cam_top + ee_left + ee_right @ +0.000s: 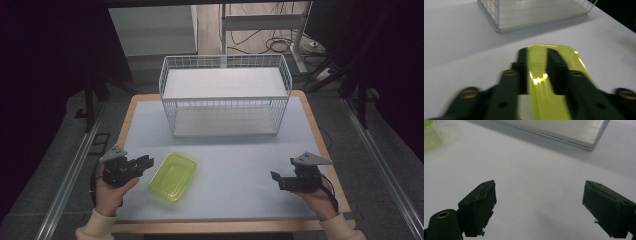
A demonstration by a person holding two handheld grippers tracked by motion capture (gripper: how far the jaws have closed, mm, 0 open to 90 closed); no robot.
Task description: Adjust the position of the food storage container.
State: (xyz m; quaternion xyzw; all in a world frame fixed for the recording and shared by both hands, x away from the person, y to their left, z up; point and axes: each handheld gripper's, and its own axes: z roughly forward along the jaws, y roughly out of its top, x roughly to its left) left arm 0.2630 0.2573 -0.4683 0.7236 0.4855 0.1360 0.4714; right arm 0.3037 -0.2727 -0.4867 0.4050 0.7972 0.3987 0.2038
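Illumination is even and overhead on the table [235, 165]; the surrounding room falls to near black. The wire basket [225, 95] casts a soft shadow toward the grippers. In the left gripper view, the left gripper [537, 56] is motion-blurred, and glare marks the yellow-green tray [537, 80] between its jaws. The right gripper [539, 202] appears sharp.

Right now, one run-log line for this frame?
left gripper: jaws narrow, at yellow-green tray rim, grip unclear | right gripper: open, empty, over table | wire basket: empty, far side
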